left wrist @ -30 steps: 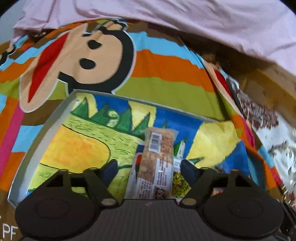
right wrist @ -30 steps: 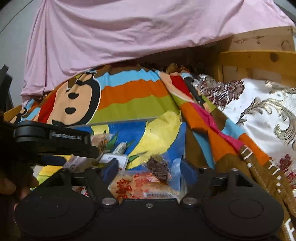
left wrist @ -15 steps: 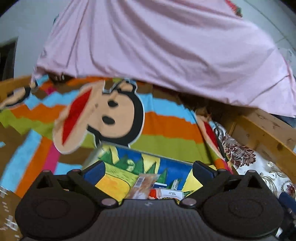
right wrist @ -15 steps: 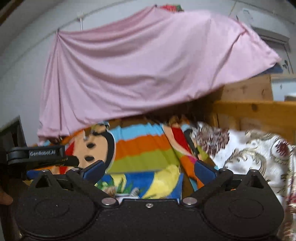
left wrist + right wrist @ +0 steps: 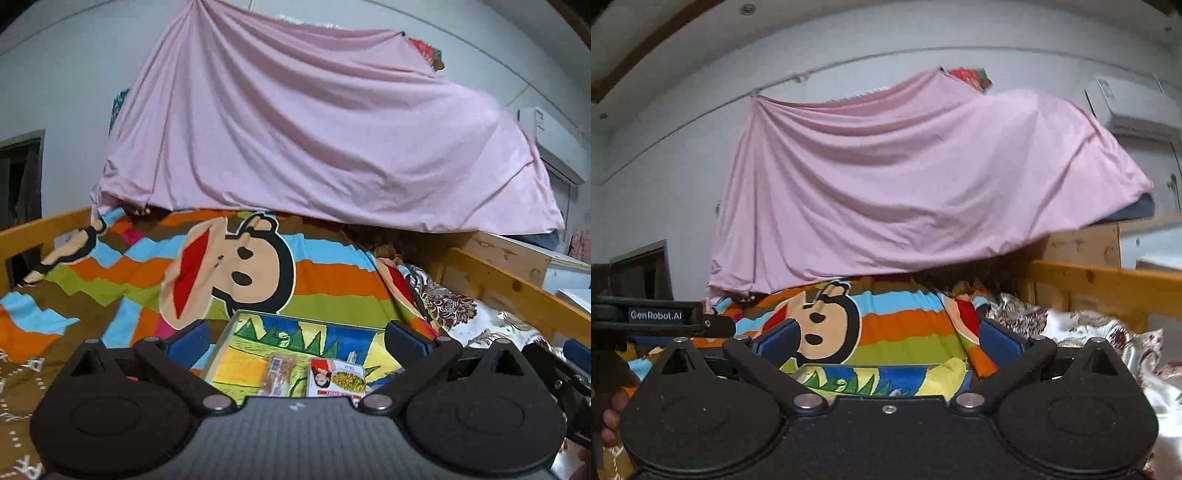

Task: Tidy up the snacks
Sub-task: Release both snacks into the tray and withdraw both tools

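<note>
A flat tray with a bright painted landscape lies on the striped cartoon blanket. Two snacks rest in it: a clear-wrapped grain bar and a red-and-white packet. My left gripper hangs above and behind the tray, wide open, with nothing between its blue pads. In the right wrist view my right gripper is also wide open and holds nothing; only the tray's far part shows below it, and the snacks are hidden there. The left gripper's body shows at that view's left edge.
A pink sheet hangs over the head of the bed. Wooden bed rails run along the right and left. A white-and-brown floral quilt lies to the right. A hand grips the left tool.
Both grippers have pulled back and up from the tray and tilted upward. Their jaws have opened wider. The grain bar and packets stay in the tray, now small and low in view.
</note>
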`<state>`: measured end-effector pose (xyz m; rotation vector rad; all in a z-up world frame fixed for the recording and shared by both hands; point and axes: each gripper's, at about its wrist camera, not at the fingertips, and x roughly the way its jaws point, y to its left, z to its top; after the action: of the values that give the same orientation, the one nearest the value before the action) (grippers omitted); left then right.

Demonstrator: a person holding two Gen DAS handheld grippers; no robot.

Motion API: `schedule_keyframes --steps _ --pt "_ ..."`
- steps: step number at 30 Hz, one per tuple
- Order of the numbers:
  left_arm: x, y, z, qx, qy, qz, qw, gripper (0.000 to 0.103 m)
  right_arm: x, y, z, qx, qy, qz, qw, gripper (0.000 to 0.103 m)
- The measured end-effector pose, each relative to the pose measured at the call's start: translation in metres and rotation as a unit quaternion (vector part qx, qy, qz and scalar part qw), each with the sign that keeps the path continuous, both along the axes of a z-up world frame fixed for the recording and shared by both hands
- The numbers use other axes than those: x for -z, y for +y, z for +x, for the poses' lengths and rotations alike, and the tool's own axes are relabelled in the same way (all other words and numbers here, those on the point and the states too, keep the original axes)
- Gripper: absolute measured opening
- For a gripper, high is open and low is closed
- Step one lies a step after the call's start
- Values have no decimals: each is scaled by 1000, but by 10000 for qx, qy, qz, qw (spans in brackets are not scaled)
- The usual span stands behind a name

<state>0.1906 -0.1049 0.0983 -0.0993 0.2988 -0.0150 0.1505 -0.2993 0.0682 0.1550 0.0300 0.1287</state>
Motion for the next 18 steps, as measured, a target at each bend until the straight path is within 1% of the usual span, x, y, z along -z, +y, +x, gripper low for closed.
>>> schedule_keyframes --steps 2,5,9,14,18 --pt "1 5 -19 3 -113 39 9999 103 1 7 -15 -1 -134 -116 9998 102" --pt "7 14 -43 -68 -244 140 9996 103 2 16 -32 26 -183 -195 9996 102" --pt "16 28 -70 -212 -250 107 9994 103 7 25 -56 -49 -212 -283 9994 102" --pt "28 40 -92 -243 -189 123 9994 103 14 36 -81 -162 -28 -307 9994 102" --pt "40 46 -110 -192 -122 198 9995 103 21 43 -98 -192 209 -380 9989 102"
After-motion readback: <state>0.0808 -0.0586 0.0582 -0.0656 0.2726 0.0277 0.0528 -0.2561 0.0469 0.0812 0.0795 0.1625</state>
